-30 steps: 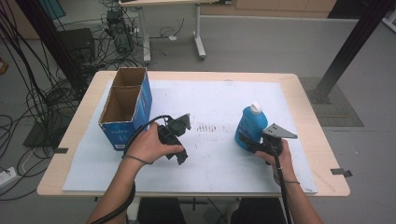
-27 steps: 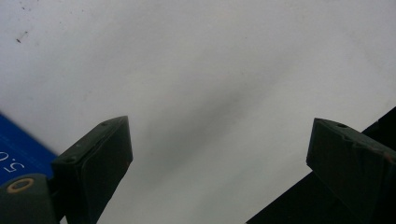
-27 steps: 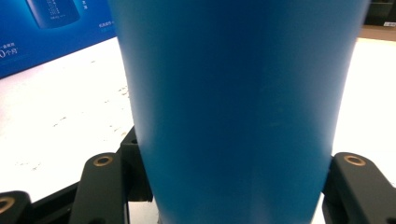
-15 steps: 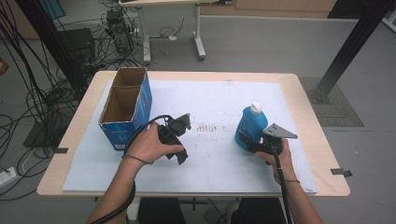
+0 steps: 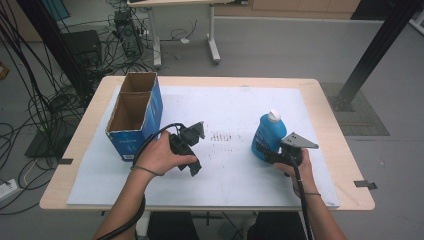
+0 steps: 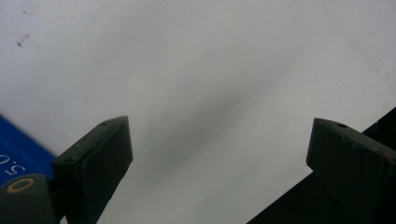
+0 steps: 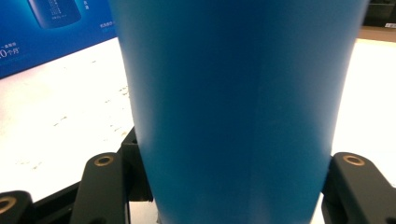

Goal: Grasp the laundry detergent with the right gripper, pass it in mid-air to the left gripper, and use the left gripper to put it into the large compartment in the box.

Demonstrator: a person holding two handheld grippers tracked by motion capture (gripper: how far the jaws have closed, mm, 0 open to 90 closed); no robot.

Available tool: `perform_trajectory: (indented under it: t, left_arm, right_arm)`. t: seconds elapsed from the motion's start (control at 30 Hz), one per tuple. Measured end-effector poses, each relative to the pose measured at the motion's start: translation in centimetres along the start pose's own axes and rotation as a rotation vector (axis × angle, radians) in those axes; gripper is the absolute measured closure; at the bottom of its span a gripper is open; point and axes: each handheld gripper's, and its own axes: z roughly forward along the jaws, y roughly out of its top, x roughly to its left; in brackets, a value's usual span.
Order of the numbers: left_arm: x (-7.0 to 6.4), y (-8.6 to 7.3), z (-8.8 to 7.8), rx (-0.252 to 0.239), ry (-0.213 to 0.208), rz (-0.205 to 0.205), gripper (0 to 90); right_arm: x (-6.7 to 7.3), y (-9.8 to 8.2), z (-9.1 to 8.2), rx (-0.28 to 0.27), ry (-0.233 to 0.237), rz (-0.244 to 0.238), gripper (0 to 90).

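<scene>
A blue bottle (image 5: 268, 136) with a white cap stands upright on the white mat (image 5: 225, 105), right of centre. My right gripper (image 5: 265, 155) is shut on its lower body; in the right gripper view the bottle (image 7: 233, 102) sits between both jaws, pressed on either side. My left gripper (image 5: 196, 150) lies low over the mat left of centre, held in a hand, jaws turned toward the bottle. In the left gripper view its jaws (image 6: 219, 140) stand wide open over bare mat with nothing between them.
An open blue cardboard box (image 5: 134, 116) stands at the mat's left edge, close behind the left hand; its side also shows in the right gripper view (image 7: 46, 32). The wooden table rim (image 5: 350, 165) runs just past the right hand. Faint marks (image 5: 224, 137) dot the mat's middle.
</scene>
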Motion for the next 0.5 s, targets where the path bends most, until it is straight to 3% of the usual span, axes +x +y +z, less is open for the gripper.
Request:
perform_trajectory:
  t: [0.5]
  left_arm:
    - [-0.1, 0.1, -0.05, -0.008, -0.007, -0.002, 7.4]
  right_arm:
    - [0.0, -0.04, 0.0, -0.005, 0.0, -0.009, 40.1]
